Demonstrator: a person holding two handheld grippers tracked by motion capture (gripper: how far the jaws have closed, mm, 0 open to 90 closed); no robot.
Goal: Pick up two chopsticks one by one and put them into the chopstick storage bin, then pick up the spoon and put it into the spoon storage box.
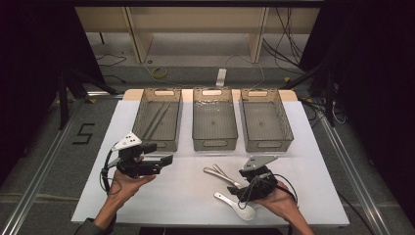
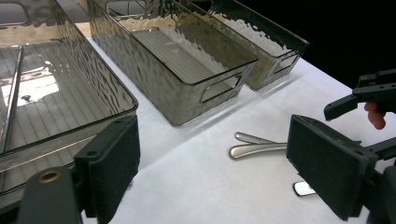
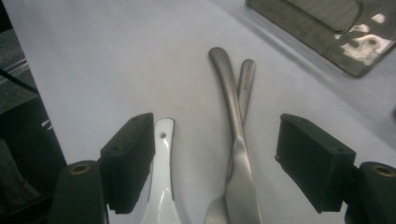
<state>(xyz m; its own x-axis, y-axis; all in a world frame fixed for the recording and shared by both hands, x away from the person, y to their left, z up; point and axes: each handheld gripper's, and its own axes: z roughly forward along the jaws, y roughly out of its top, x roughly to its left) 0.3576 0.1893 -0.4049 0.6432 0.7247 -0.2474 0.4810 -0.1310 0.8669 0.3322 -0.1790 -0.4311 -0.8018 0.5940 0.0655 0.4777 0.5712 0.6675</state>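
Observation:
Two metal pieces of cutlery [image 1: 220,175] lie crossed on the white table, handles pointing away in the right gripper view [image 3: 229,88]. A white ceramic spoon [image 1: 237,204] lies just in front of them. My right gripper [image 3: 217,135] hovers low over them, open. The metal pieces sit between its jaws without touching the pads, and the white spoon [image 3: 161,186] runs along the left jaw. My left gripper [image 1: 161,159] is held at the left of the table, open with nothing in it, and it faces the metal handles [image 2: 257,148] and the bins.
Three smoked clear bins stand in a row at the back: left bin [image 1: 159,144] with thin metal rods [image 2: 11,98] in it, middle bin [image 1: 215,143] and right bin [image 1: 266,143]. The white table cover [image 1: 186,196] ends close behind the hands.

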